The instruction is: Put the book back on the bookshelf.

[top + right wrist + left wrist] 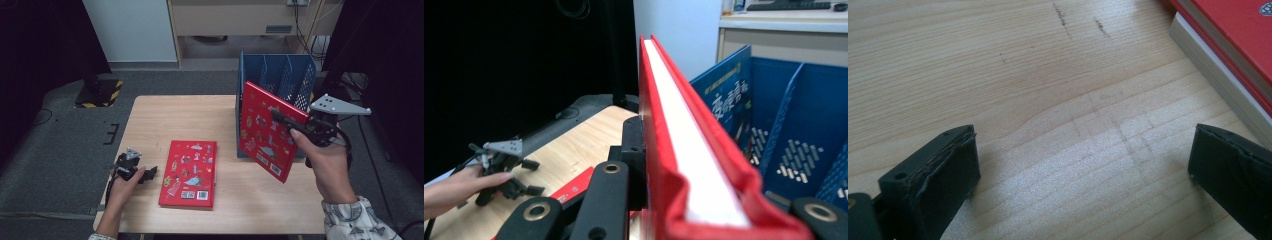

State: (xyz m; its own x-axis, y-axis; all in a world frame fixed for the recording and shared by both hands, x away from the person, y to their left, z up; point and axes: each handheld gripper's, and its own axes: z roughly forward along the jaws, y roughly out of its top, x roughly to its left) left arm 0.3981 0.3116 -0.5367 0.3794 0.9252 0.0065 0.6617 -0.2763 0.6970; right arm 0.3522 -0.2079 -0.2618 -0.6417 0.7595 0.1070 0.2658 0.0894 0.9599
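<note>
A red book (265, 131) is up in the air, tipped at a slant, right in front of the blue file box (276, 75). It has little pictures on its cover. The right gripper (285, 121) has its jaws squeezed tight on the book's edge, one jaw on each side, as the right gripper view shows. The person's right hand (325, 162) holds that gripper up beside the box.

The blue file box stands at the far right of the wooden table (150, 130). It has thin walls that split it into slots. In these pictures I see no red book standing in a slot.

A second red book (189, 172) just like the first lies flat on the table, well apart from the box. Nobody is holding it.

The left gripper (148, 174) rests low near the table's left edge, just beside the flat book. Its jaws are spread wide with nothing between them.

My guess is the job is to put both books in the box. It looks less than half done: the first book is not in a slot yet, and the second one waits.
</note>
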